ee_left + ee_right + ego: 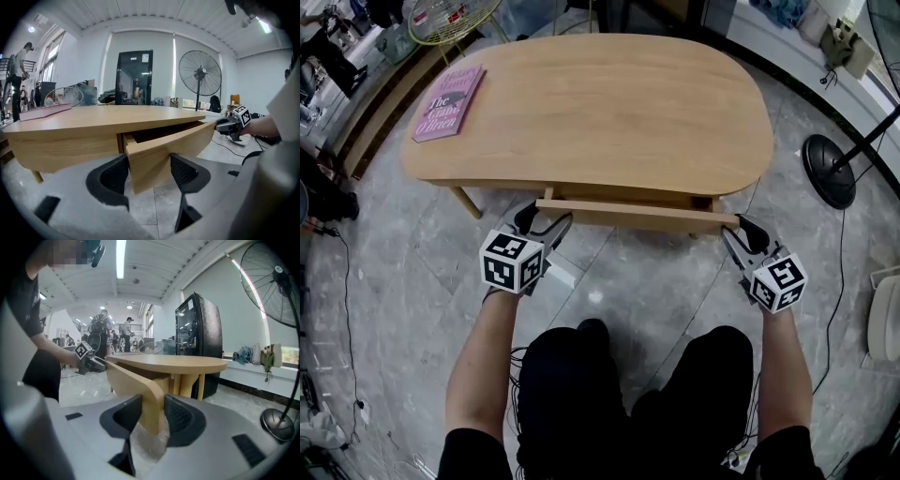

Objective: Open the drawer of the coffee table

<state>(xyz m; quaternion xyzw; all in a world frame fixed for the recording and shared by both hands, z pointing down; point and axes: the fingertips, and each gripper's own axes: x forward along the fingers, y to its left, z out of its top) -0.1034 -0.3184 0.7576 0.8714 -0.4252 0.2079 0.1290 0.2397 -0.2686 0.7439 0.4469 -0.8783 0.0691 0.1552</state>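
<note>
Grey marbled floor tiles [619, 277] carry a light wooden coffee table [609, 103] with a rounded top. Its drawer [623, 200] sits under the near edge of the top, pulled out a little way, with a dark gap behind the curved drawer front [637, 213]. Your left gripper [542, 218] has its jaws spread wide, pads set against both faces of the drawer front [154, 150] at its left end. Your right gripper [737, 227] clamps the right end, jaws drawn closer on the thinner board [140, 385]. You hold the two grippers well apart, one at each end, both tilted slightly down. A pink book [450, 101] lies flat on the tabletop's far left. A black fan base [828, 171] stands on the floor right of the table.
</note>
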